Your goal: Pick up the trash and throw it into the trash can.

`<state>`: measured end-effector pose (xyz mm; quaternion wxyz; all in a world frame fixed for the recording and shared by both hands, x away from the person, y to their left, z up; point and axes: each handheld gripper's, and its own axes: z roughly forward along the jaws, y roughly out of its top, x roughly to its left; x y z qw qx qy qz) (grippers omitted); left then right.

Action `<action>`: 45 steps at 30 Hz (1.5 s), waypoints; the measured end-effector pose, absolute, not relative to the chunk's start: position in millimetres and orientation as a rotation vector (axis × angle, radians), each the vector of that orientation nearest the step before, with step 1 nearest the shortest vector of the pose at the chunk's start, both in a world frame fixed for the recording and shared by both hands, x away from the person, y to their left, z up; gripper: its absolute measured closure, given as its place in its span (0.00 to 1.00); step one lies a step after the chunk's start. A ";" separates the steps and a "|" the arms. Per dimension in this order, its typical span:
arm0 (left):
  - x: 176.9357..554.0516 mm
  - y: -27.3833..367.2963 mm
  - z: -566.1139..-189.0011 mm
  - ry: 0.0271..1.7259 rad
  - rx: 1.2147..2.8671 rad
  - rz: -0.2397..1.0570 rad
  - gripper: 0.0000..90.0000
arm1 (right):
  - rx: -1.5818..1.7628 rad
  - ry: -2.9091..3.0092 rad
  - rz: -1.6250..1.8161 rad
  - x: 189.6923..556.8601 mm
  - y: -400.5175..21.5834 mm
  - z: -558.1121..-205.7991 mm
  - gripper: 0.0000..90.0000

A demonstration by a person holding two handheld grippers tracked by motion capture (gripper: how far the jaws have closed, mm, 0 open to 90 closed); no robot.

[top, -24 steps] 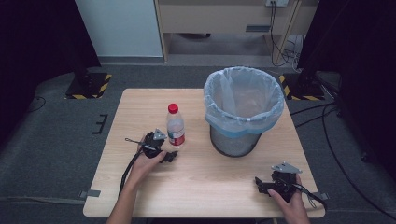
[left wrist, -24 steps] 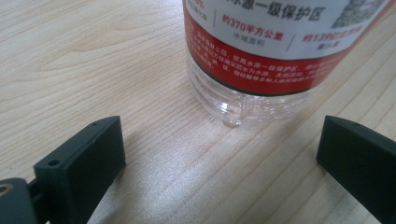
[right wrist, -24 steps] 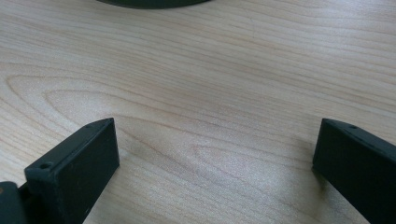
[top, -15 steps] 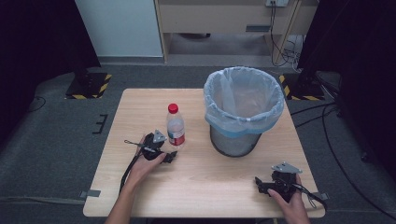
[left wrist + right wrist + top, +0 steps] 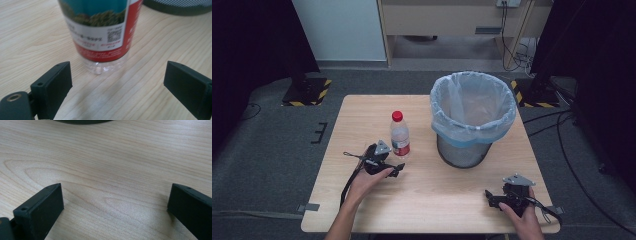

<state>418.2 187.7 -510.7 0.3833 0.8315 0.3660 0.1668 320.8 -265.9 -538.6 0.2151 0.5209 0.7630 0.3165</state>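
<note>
A clear plastic bottle (image 5: 400, 137) with a red cap and a red, white and green label stands upright on the wooden table (image 5: 432, 210), left of the bin. My left gripper (image 5: 393, 168) lies just in front of it, open, held by a hand. In the left gripper view the bottle (image 5: 100, 32) rises just beyond the two wide-apart jaws, not between them. My right gripper (image 5: 493, 196) rests near the table's front right corner, open, with bare wood (image 5: 112, 177) between its jaws.
A dark mesh waste bin (image 5: 472, 120) lined with a pale blue bag stands at the table's right rear. Its base edge (image 5: 180, 6) shows beyond the bottle. Cables trail from both grippers. Dark floor surrounds the table; a cabinet stands behind.
My left gripper has crept slightly toward the bottle. The right gripper and the bottle have stayed where they were.
</note>
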 end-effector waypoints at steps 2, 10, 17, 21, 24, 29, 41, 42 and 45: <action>419.0 187.7 -509.6 0.931 2.121 0.423 0.06 | 1.443 2.116 0.878 320.6 -266.0 -538.7 0.00; 419.7 196.2 -490.5 0.919 2.056 0.422 0.05 | 1.439 2.122 0.878 320.1 -266.3 -538.6 0.00; 421.7 200.8 -475.5 0.897 2.004 0.450 0.05 | 1.438 2.122 0.878 320.1 -266.3 -538.6 0.00; 426.5 197.4 -471.1 0.875 2.001 0.461 0.04 | 1.439 2.122 0.878 320.1 -266.3 -538.6 0.00; 431.3 190.7 -466.6 0.842 1.991 0.472 0.04 | 1.439 2.121 0.879 320.1 -266.3 -538.6 0.00; 438.3 182.9 -460.4 0.801 1.974 0.450 0.04 | 1.436 2.124 0.879 320.3 -266.4 -538.6 0.00; 463.0 181.2 -475.7 0.843 2.005 0.434 0.18 | 1.436 2.124 0.879 320.3 -266.4 -538.6 0.00; 463.8 181.6 -476.8 0.837 1.998 0.420 0.22 | 1.436 2.124 0.879 320.3 -266.5 -538.6 0.00; 464.1 180.2 -475.6 0.827 1.985 0.448 0.32 | 1.436 2.124 0.879 320.2 -266.5 -538.6 0.00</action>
